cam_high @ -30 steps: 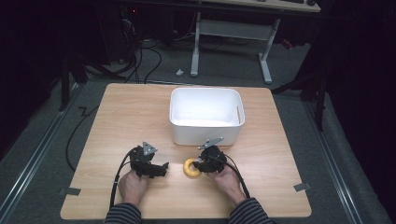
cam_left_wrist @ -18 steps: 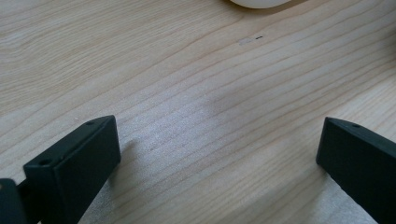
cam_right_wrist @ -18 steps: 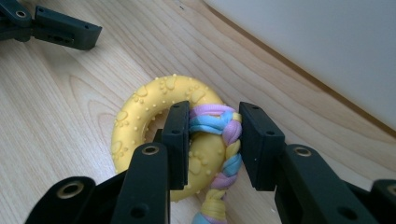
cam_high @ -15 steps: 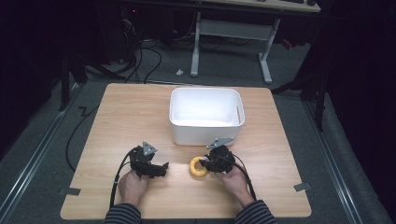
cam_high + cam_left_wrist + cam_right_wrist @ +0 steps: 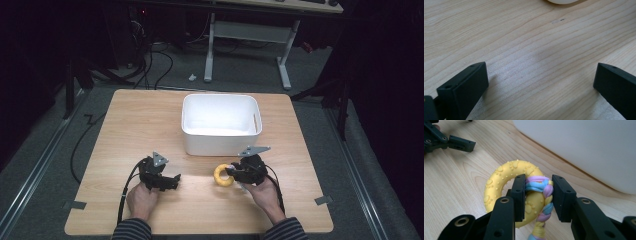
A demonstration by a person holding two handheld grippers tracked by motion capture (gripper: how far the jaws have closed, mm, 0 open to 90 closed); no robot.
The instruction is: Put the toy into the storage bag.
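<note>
A yellow rubber ring toy [image 5: 499, 182] with paw-print bumps has a pastel braided rope [image 5: 544, 188] looped through it. My right gripper [image 5: 538, 195] is shut on the ring where the braid wraps it, and holds it just above the table. In the high view the ring [image 5: 222, 176] hangs at the tip of the right gripper [image 5: 235, 172], in front of the white bin [image 5: 220, 142]. My left gripper [image 5: 175, 181] rests low at the table's front left, its jaws open with only bare wood between them [image 5: 541, 80].
The white bin's wall [image 5: 586, 150] stands close behind the ring. The left gripper [image 5: 449, 141] lies farther off across the wooden table [image 5: 130, 130]. Cables trail from both grippers toward the person. Desk legs and cables stand on the floor beyond the table.
The right gripper has moved to the right and slightly up with the ring toy in it. The left gripper has stayed where it was.
</note>
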